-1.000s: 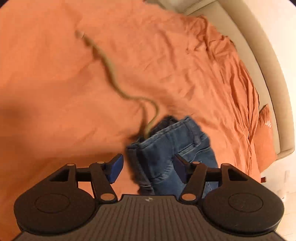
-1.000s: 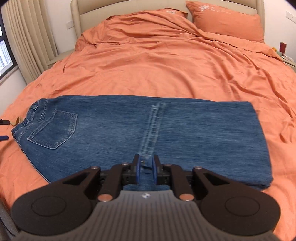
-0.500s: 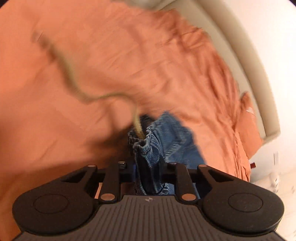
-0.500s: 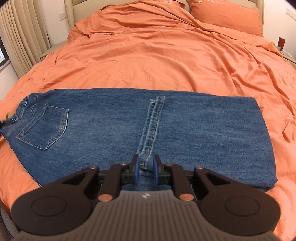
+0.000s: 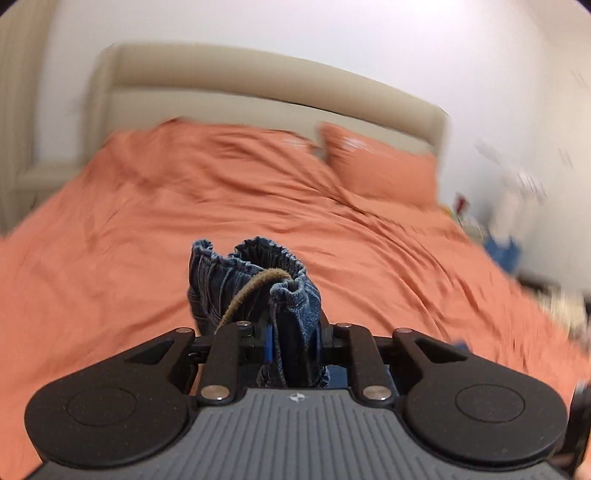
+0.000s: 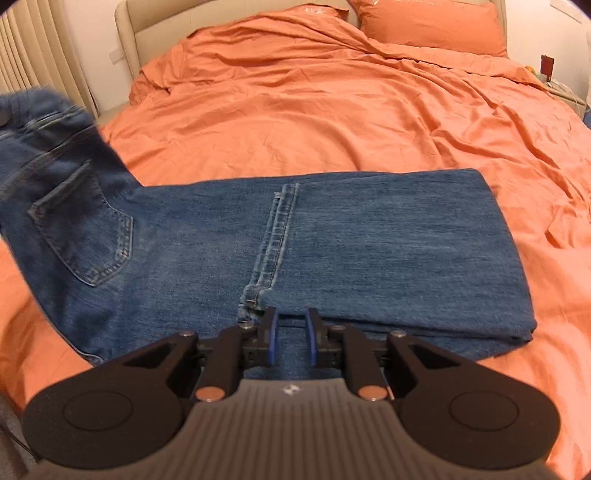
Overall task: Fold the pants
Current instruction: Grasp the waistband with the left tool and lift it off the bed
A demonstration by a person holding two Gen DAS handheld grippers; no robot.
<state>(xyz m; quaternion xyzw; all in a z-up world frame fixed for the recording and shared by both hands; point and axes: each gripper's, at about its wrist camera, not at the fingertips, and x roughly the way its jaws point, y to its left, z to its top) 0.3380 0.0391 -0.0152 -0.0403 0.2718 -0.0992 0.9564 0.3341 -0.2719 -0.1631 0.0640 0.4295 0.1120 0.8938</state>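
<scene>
Blue jeans (image 6: 332, 236) lie across the orange bed, legs folded to the right, a back pocket (image 6: 85, 236) at the left. My left gripper (image 5: 291, 343) is shut on the gathered waistband (image 5: 255, 280) and holds it above the bed; a tan drawstring (image 5: 251, 291) hangs from it. The raised waist end shows blurred in the right wrist view (image 6: 40, 122). My right gripper (image 6: 290, 332) sits at the near edge of the jeans beside the seam (image 6: 273, 243). Its jaws are narrowly apart with no cloth visibly between them.
The orange duvet (image 6: 332, 103) covers the bed, with an orange pillow (image 6: 432, 22) and a beige headboard (image 5: 258, 88) at the far end. A nightstand with small items (image 6: 550, 77) stands at the right. Curtains (image 6: 33, 59) hang at the left.
My left gripper closed on the waistband and lifted it off the bed, swinging to face the headboard. The right gripper let go of the seam and shifted slightly right of it.
</scene>
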